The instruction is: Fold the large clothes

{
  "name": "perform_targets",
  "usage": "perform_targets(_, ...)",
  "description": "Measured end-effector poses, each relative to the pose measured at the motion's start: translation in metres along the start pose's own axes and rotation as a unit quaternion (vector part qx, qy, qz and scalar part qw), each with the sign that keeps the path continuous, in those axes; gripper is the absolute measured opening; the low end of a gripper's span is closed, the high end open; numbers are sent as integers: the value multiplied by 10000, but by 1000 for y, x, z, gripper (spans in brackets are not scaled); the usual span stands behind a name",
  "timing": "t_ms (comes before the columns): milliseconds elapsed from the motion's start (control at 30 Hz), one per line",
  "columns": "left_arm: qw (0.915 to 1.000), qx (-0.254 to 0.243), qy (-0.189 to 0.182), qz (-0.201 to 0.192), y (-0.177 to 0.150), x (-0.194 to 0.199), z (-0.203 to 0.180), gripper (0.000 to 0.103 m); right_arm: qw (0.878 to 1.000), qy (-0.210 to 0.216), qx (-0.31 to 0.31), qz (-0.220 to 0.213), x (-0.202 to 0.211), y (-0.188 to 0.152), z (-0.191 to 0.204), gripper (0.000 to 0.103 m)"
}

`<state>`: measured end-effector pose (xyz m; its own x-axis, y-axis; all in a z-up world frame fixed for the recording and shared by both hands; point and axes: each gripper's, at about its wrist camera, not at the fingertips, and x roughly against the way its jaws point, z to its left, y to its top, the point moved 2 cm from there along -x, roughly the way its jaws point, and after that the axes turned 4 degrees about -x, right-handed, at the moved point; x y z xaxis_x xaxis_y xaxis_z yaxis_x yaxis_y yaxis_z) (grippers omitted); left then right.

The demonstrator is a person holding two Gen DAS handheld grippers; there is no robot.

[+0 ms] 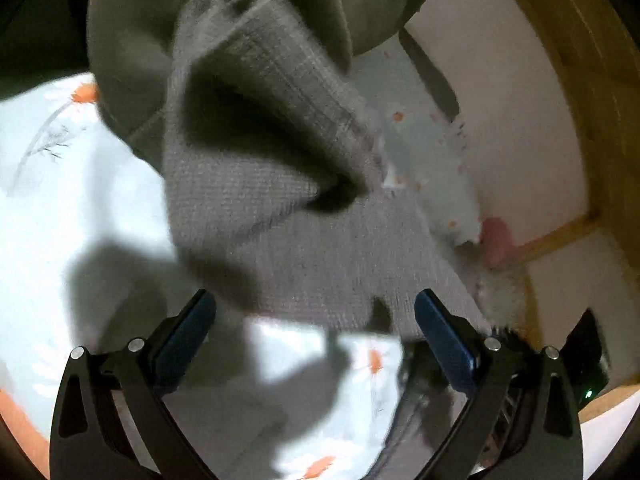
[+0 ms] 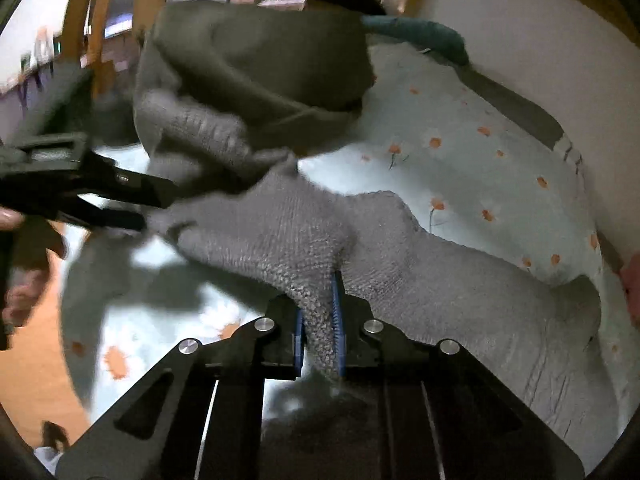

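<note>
A grey knitted garment (image 2: pixel 320 232) lies partly lifted over a bed sheet (image 2: pixel 480 168) printed with orange flowers, one fold pinched between the pressed-together blue pads of the right hand-held gripper (image 2: pixel 320 332). In the left wrist view the left hand-held gripper (image 1: pixel 316 332) stands spread wide, its pads apart and holding nothing, just short of the garment's near edge (image 1: pixel 320 272). The same gripper shows at the left of the right wrist view (image 2: pixel 132 200), its tips blurred against the knit, so contact there cannot be judged. A dark olive cloth (image 2: pixel 260 60) is bunched behind the garment; motion blur hides where one ends and the other begins. A teal item (image 2: pixel 424 32) beyond is cut off by the olive cloth.
</note>
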<state>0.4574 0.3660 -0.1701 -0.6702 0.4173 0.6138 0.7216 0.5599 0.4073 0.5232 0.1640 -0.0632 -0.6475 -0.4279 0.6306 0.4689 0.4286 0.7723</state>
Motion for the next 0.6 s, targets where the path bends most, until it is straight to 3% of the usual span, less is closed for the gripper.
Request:
perform_targets(67, 9984, 273, -484, 98, -2, -4, 1, 97, 9992, 203, -229, -249, 20, -6, -8, 12)
perform_targets(200, 9933, 815, -816, 7, 0, -6, 9, 94, 9955, 454, -632, -536, 47, -21, -24, 12)
perform_targets(233, 9932, 829, -813, 8, 2, -8, 10, 65, 9955, 459, -631, -540, 51, -24, -25, 12)
perform_targets(267, 9938, 851, -716, 49, 3, -9, 10, 16, 9958, 486, -602, -484, 53, -31, -24, 12)
perform_targets(300, 9942, 905, -572, 72, 4, -10, 10, 8, 9963, 488, -561, -438, 53, -37, -23, 12)
perform_targets(367, 9937, 894, -669, 54, 6, -10, 5, 9, 9973, 477, -480, -277, 52, -48, -22, 12)
perform_targets(467, 9965, 326, -661, -391, 2, 11, -25, 8, 9974, 416, -583, -64, 51, -63, -29, 18)
perform_targets(533, 9956, -373, -382, -775, -2, 29, -57, 8, 9948, 546, -862, -42, 60, -72, -39, 38)
perform_targets(600, 9857, -1272, -2, -1106, -16, 39, -94, 8, 9861, 900, -1368, -294, 85, -79, -57, 91)
